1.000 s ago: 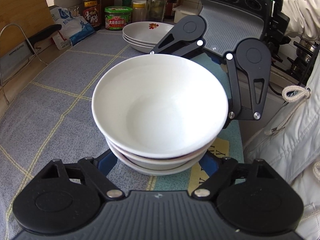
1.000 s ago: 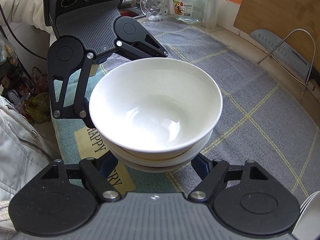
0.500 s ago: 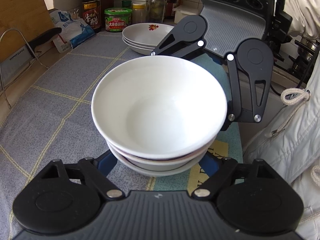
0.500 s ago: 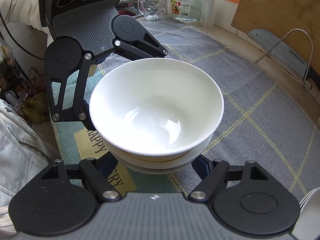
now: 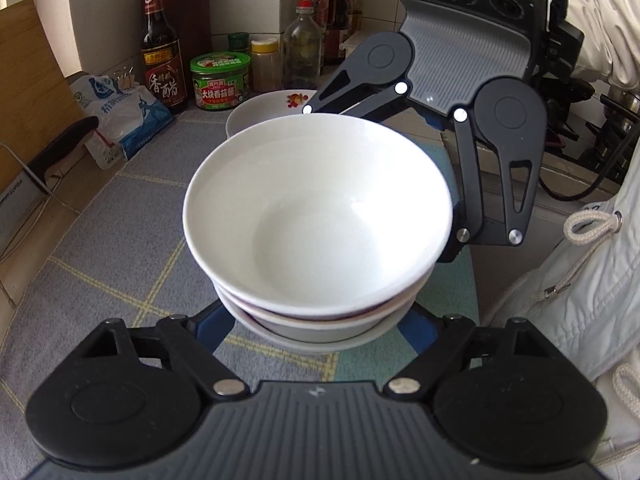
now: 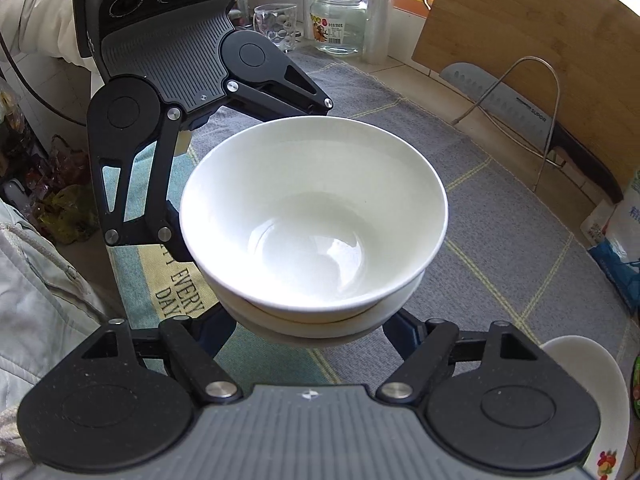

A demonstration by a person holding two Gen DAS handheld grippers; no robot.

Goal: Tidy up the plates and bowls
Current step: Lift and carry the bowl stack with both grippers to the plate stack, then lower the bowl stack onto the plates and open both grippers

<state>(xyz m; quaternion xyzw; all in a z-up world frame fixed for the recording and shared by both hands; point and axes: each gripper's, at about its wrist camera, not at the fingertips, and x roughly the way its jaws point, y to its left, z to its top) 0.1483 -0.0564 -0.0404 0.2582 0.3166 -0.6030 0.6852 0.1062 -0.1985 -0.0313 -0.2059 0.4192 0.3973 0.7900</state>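
A stack of white bowls [image 5: 318, 224] fills the middle of both wrist views [image 6: 314, 224]. My left gripper [image 5: 316, 332] holds the stack from one side, its blue fingers [image 5: 214, 326] spread wide around the bottom bowl. My right gripper [image 6: 308, 336] holds it from the opposite side the same way, fingers [image 6: 218, 334] against the bowl's base. Each gripper shows in the other's view, behind the stack [image 5: 460, 92] [image 6: 172, 60]. The stack is carried above the grey mat [image 5: 100, 240]. A pile of white plates [image 5: 276, 108] with a red motif sits beyond the stack.
Sauce bottles [image 5: 162, 52], a green-lidded jar [image 5: 220, 82] and a salt bag [image 5: 120, 116] line the back. A cutting board [image 6: 532, 36], cleaver [image 6: 520, 112] and wire rack stand by the wall. A glass cup [image 6: 276, 26] and jar [image 6: 338, 18] stand far off. A plate edge [image 6: 588, 396] shows at lower right.
Both grippers have lifted the bowl stack and carried it toward the plate pile; the plates and bottles now sit closer behind it.
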